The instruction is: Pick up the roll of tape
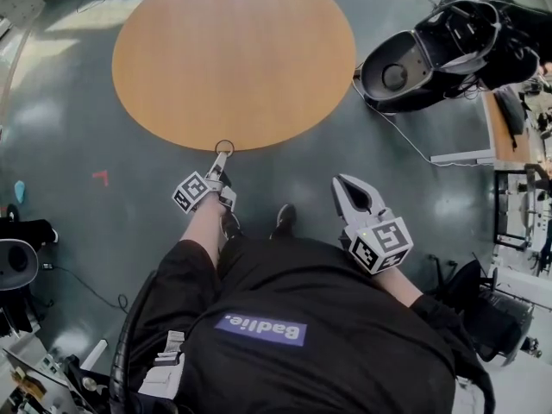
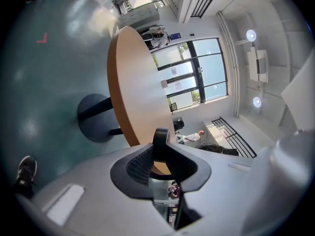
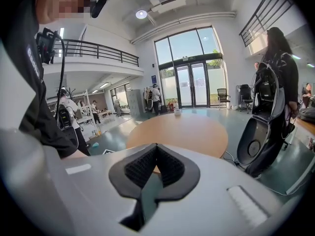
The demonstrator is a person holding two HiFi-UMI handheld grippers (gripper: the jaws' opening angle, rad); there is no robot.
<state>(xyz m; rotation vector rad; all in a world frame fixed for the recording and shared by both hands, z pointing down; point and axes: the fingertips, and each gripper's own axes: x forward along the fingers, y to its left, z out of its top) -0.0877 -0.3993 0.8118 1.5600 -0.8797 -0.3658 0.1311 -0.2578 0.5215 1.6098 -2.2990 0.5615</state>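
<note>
Black and ring-shaped, the roll of tape (image 1: 224, 147) sits at the near rim of the round wooden table (image 1: 233, 50), caught between the jaws of our left gripper (image 1: 222, 157). In the left gripper view we see both dark pads clamped against the roll's band (image 2: 160, 140). Our right gripper (image 1: 343, 186) hangs over the grey floor (image 1: 52, 145), well apart from the table, its jaws pressed together at the tips and gripping nothing.
</note>
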